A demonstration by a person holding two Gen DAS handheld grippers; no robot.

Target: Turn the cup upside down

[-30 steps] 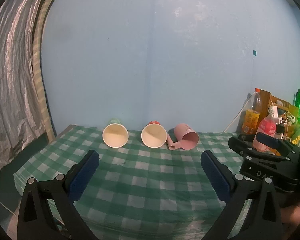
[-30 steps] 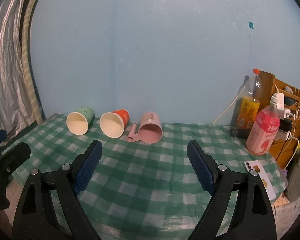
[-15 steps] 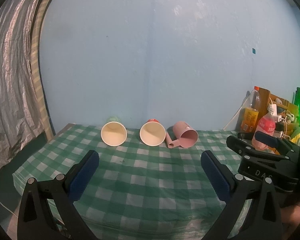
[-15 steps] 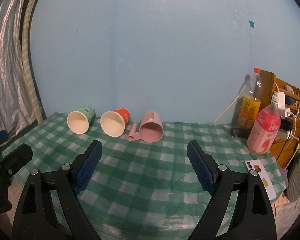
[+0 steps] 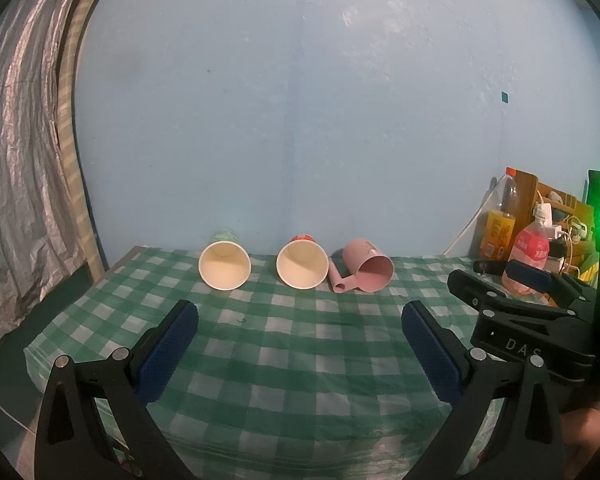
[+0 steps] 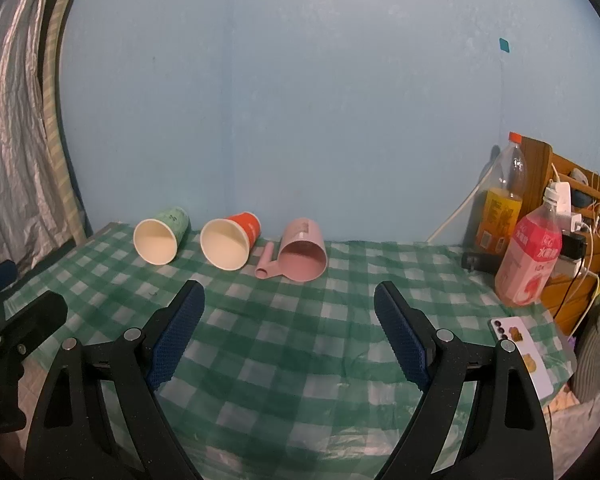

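Three cups lie on their sides near the wall, mouths facing me: a green paper cup (image 5: 224,265) (image 6: 161,236), a red paper cup (image 5: 302,263) (image 6: 230,244) and a pink plastic cup with a handle (image 5: 367,271) (image 6: 302,256). My left gripper (image 5: 299,320) is open and empty, above the tablecloth well short of the cups. My right gripper (image 6: 289,308) is open and empty, also short of them; it shows at the right of the left wrist view (image 5: 516,292).
A green-and-white checked tablecloth (image 6: 300,340) covers the table. At the right stand an orange drink bottle (image 6: 500,216), a pink drink bottle (image 6: 530,264), a wooden rack with chargers and cables (image 6: 580,220), and a phone (image 6: 520,344) near the edge. A silver curtain (image 5: 16,160) hangs left.
Both views have tilted slightly upward, so the cups and table sit a little lower in frame. The cups have not moved and both grippers stay open.
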